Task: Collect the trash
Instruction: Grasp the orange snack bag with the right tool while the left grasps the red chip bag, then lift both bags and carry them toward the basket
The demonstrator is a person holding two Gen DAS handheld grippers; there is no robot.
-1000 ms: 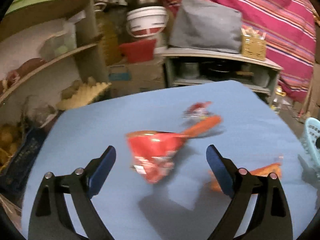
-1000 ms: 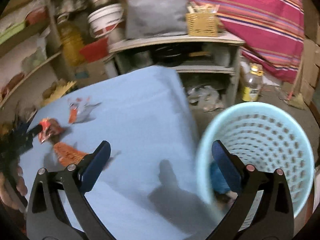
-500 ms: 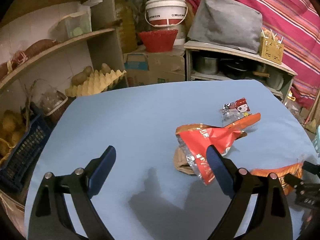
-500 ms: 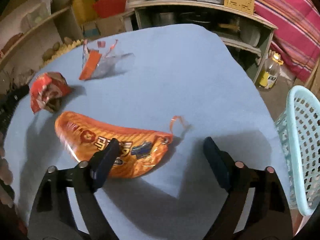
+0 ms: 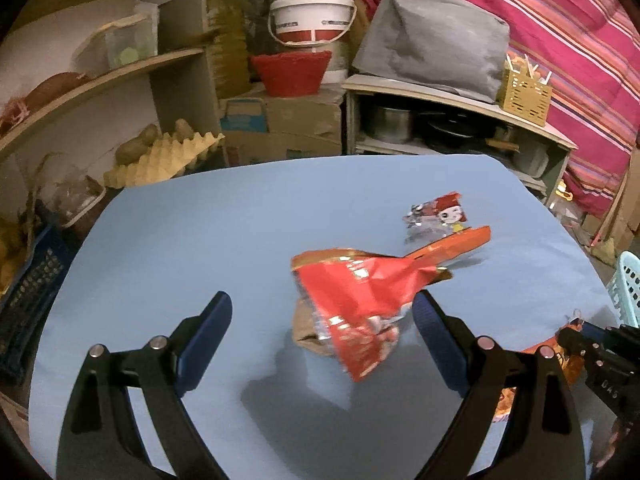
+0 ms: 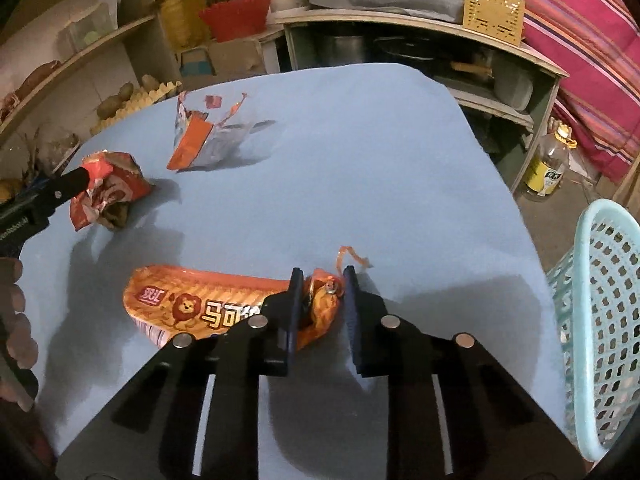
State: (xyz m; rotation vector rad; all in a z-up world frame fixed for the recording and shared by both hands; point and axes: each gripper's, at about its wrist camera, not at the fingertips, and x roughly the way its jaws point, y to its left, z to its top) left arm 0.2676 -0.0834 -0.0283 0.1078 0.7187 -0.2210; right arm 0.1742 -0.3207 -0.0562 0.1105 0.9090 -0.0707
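Note:
A crumpled red snack bag (image 5: 356, 304) lies on the blue table (image 5: 200, 248), between my left gripper's (image 5: 322, 328) open fingers, close to the right one. It shows at left in the right wrist view (image 6: 106, 196). My right gripper (image 6: 320, 296) has closed in on the right end of an orange sausage wrapper (image 6: 208, 304) lying on the table; a narrow gap stays between the jaws. A torn wrapper with a cartoon face (image 5: 444, 220) lies farther back, also in the right wrist view (image 6: 200, 140). A light blue mesh basket (image 6: 600, 320) stands off the table's right edge.
Shelves with potatoes and an egg tray (image 5: 160, 160) stand behind the table at left. A low shelf with pots (image 5: 440, 128), a white bucket (image 5: 312, 16) and a red basket (image 5: 290, 72) stand at the back. A bottle (image 6: 550, 164) stands on the floor at right.
My right gripper swung from over the basket to the orange wrapper and narrowed its jaws around its end. My left gripper moved so the red bag sits by its right finger.

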